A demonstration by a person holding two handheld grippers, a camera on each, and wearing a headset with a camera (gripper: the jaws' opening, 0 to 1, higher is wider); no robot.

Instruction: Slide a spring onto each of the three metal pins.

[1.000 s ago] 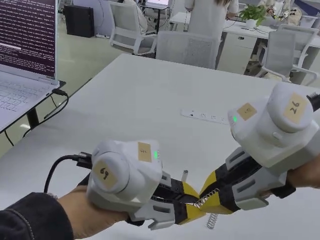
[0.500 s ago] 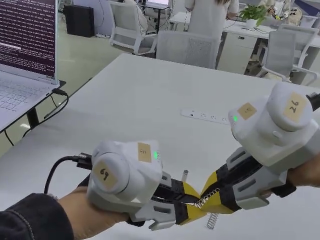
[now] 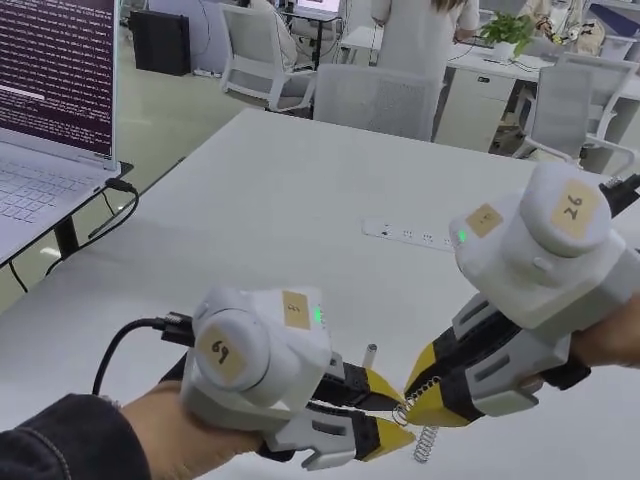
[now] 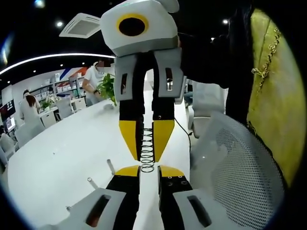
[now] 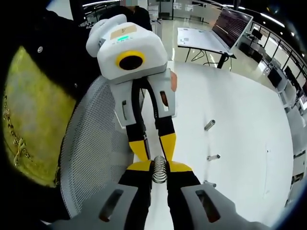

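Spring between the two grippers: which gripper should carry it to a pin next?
Probably right. The right gripper clamps the spring between its jaws; the left gripper is open, not gripping it. The pins stand free close by.

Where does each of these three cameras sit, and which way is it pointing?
Head view: on the person's headset, looking forward and down at the workbench; shows a dark sleeve, the left gripper and right gripper.
Left gripper view: rides the left gripper, looking along its own fingers at the right gripper facing it.
Right gripper view: rides the right gripper, looking along its fingers at the left gripper.
Shared: both gripper views show the spring and three pins.
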